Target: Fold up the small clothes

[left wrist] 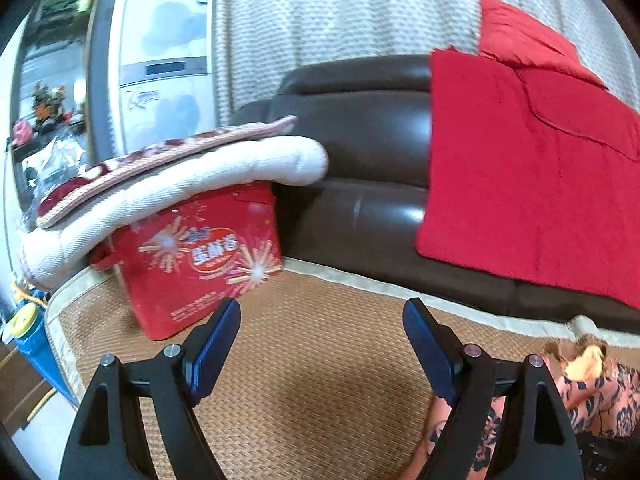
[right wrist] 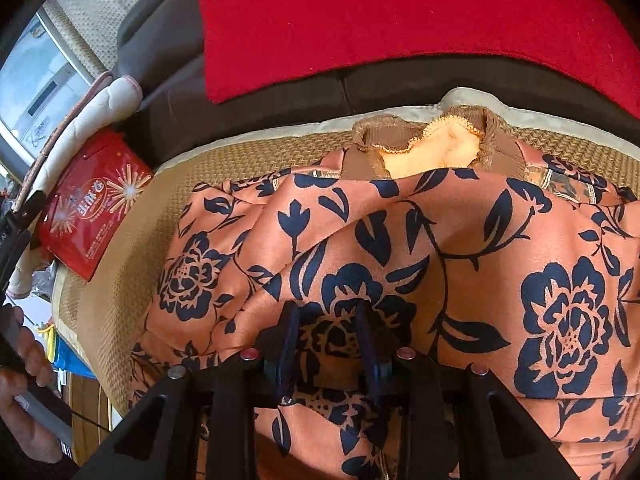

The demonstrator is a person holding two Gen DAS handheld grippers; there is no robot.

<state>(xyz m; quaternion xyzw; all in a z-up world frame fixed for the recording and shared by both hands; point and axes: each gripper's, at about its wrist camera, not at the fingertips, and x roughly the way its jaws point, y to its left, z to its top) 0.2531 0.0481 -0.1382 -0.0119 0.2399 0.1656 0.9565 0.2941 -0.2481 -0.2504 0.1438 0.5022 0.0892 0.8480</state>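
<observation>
Left gripper [left wrist: 322,328]: fingers spread wide over bare woven mat [left wrist: 312,368], nothing between them. Only the right wrist view shows the floral garment [right wrist: 460,240] spread on the mat, right gripper [right wrist: 330,320] pinching a fold.

Salmon-pink garment [right wrist: 400,240] with navy flowers, rumpled, brown collar open, on woven mat [right wrist: 120,300]

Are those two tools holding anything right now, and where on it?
The left tool is open and empty above the woven mat. The right tool pinches a raised fold of the floral garment, well below its collar.
</observation>
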